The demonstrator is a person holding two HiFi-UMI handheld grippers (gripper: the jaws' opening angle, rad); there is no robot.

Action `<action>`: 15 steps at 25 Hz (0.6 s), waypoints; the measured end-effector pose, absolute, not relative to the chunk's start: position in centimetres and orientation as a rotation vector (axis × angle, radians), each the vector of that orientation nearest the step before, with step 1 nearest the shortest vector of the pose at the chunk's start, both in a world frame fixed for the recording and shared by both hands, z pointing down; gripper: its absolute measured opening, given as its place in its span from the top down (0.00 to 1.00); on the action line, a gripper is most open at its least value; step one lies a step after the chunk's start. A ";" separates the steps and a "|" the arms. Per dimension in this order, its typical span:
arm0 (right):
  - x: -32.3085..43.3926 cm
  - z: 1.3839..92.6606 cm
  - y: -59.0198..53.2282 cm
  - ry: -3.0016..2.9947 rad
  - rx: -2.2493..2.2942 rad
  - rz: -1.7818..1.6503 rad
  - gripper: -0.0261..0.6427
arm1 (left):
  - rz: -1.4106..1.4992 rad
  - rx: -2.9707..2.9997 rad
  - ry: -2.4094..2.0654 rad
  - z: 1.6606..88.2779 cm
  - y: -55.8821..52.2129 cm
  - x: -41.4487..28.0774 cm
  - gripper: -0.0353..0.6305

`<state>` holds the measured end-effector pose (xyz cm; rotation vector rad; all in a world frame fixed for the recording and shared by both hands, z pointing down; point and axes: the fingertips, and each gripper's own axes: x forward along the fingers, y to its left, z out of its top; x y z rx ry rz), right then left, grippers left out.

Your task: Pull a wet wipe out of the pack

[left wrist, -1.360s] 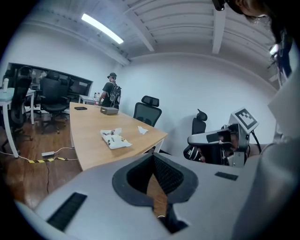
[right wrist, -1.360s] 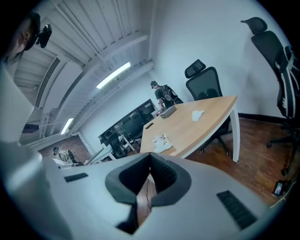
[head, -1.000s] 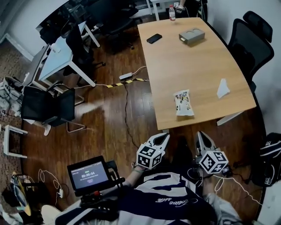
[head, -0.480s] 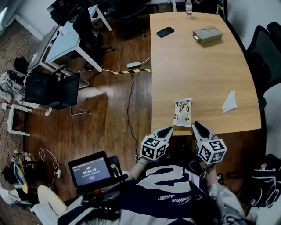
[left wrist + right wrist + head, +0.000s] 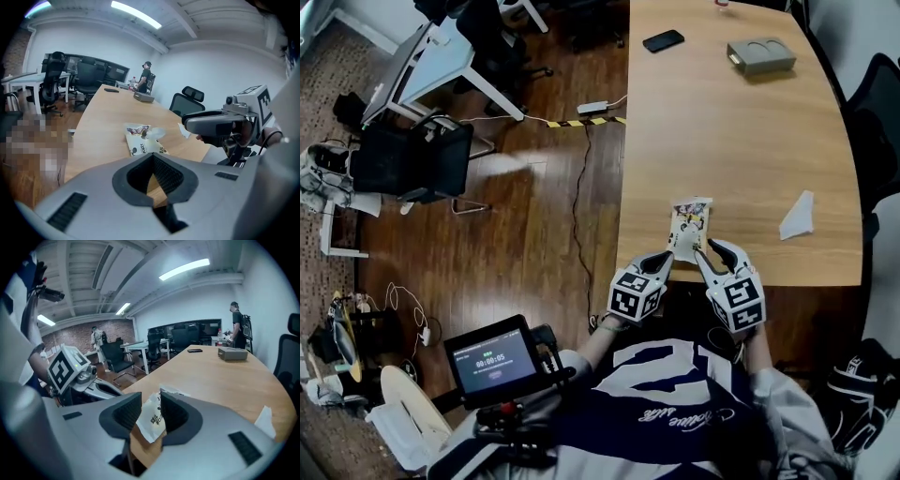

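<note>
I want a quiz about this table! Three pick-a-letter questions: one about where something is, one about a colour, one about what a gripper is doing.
1. Where is the wet wipe pack?
A) by the table edge nearest the person
B) on the floor
C) on a chair

2. What colour is the phone?
A) red
B) black
C) white

3. How are the right gripper's jaws?
A) shut on the pack
B) apart, pinching nothing
C) shut on the phone

Answers: 1 A, it lies on the wood there. 2 B, dark against the wood. 3 B, the jaws have just been opening; the pack only shows beyond the gap.
</note>
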<state>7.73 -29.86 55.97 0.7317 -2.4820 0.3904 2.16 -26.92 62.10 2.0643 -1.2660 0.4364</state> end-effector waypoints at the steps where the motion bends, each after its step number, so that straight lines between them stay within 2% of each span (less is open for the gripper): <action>1: 7.4 56.4 -30.0 -2.472 0.699 0.358 0.80 | 0.453 2.070 -1.267 62.4 -27.4 2.5 0.94; 15: 3.5 59.6 -31.1 -2.405 0.473 0.305 0.80 | 0.601 1.914 -1.253 66.6 -28.5 1.9 0.94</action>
